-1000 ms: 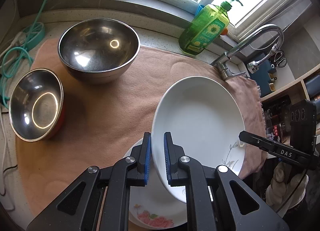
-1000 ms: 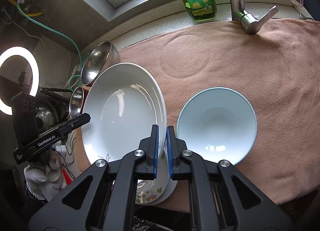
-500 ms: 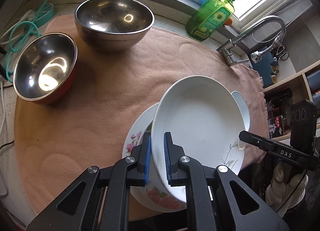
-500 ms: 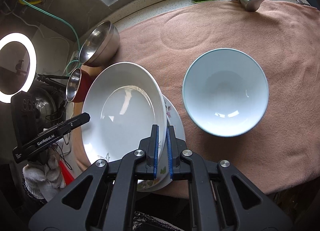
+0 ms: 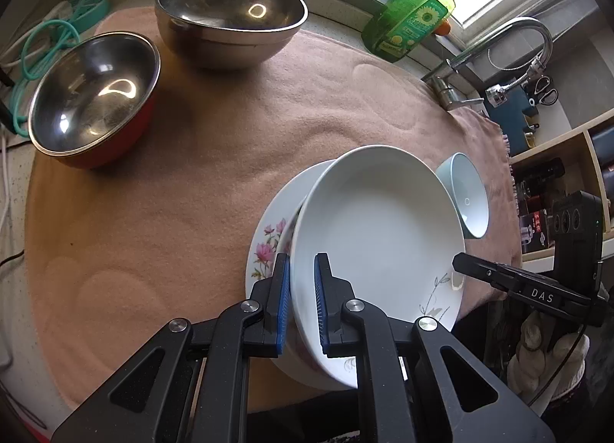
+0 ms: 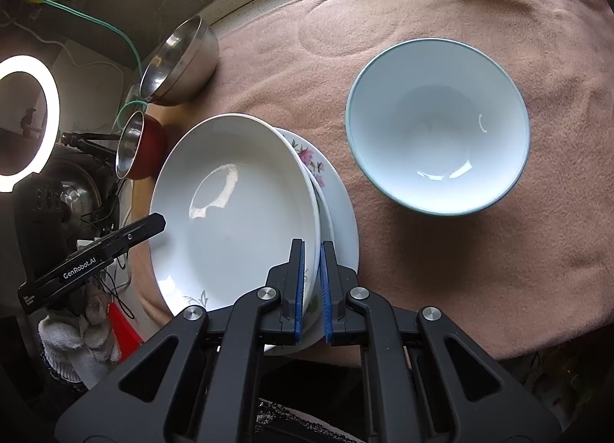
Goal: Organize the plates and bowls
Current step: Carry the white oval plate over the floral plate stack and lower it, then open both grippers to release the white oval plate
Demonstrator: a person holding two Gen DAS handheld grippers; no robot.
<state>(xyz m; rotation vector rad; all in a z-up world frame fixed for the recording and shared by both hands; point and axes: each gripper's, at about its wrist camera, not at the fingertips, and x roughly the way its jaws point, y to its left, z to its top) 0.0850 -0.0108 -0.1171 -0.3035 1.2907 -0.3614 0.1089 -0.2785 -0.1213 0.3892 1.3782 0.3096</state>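
White and glossy, the deep plate (image 5: 378,228) was clamped at two places on its rim: the left gripper (image 5: 301,303) had its blue-padded fingers (image 5: 283,305) closed on the near-left edge, and the right gripper (image 6: 311,285) had its fingers (image 6: 300,289) closed on the near-right edge. The plate was tilted, its hollow facing the cameras, with a thin grey sprig painted near the rim and a bright patch of window light in its well. It hung directly over a flatter plate with pink flowers (image 5: 268,243), which lay on the pink cloth (image 5: 153,213) covering the bench; whether the two plates touched I could not tell. In the left view a gloved hand (image 5: 545,351) held the other gripper's handle at the right edge.

Just beyond, on the right side of the cloth, stood a white bowl with a pale blue rim (image 6: 437,124), upright, apart from both plates. Farther off on the left side sat a steel bowl with a red outside (image 5: 96,94), and behind it a larger steel bowl (image 5: 230,17), close together.

At the back, a green soap bottle (image 5: 412,17) with a sunflower label stood by the window, a steel tap (image 5: 510,44) to its right. A ring light (image 6: 27,117) glowed off the bench's left end.
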